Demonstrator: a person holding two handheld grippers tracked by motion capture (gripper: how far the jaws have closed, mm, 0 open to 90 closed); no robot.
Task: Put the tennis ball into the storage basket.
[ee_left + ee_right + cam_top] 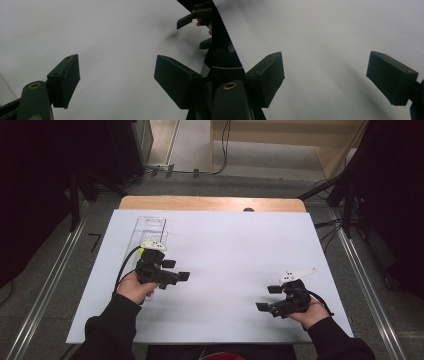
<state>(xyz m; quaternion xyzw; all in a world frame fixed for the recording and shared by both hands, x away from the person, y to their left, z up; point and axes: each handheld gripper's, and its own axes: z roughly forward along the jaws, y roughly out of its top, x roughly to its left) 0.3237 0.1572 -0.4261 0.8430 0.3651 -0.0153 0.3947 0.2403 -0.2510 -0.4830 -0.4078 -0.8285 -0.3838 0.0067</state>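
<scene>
Clear box (148, 231) lying just beyond left gripper (176, 270), long axis running away; right gripper (269, 298) well apart; both gaping, holding nothing

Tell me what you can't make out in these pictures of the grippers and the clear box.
- Clear box, high view: its near end is hidden by the left gripper; contents too faint to tell.
- Yellow spot, high view: too small to identify.
- Right gripper, left gripper view: cut off by the right edge.
- Dark area, right gripper view: too dark to read.
</scene>
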